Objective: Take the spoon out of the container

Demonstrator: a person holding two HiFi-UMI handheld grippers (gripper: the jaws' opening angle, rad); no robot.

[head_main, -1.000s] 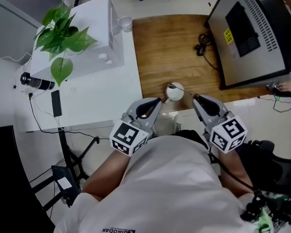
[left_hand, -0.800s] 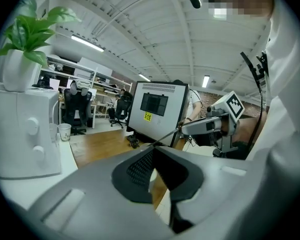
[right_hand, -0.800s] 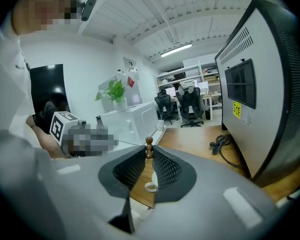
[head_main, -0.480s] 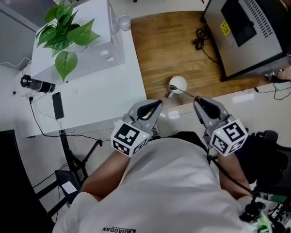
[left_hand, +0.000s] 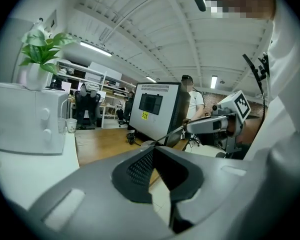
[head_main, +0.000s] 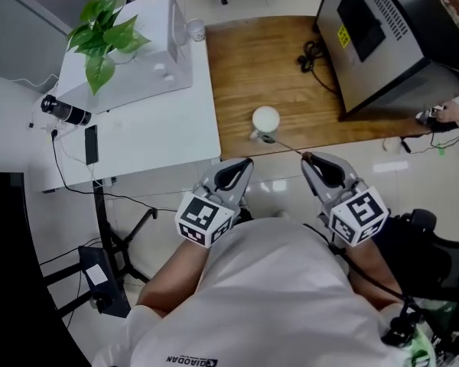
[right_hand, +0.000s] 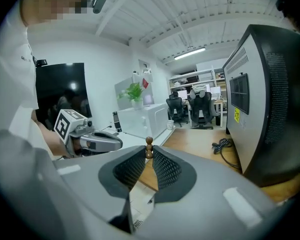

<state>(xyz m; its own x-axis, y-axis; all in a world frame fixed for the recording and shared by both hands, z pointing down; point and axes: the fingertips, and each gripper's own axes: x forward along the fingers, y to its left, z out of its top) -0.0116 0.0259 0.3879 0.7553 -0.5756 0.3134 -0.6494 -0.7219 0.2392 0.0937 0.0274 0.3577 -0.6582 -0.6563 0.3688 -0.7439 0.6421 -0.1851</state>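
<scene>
Spoon (head_main: 287,146) clamped by its knobbed handle end in the right gripper (head_main: 307,157) fingers, slanting toward the container (head_main: 265,118), probably for drawing out; left gripper (head_main: 248,161) fingers together, empty.

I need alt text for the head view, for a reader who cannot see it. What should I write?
Seen from above, the right gripper holds a thin spoon by its handle, its far end at a white container on a wooden table. The left gripper hovers empty nearby.
</scene>
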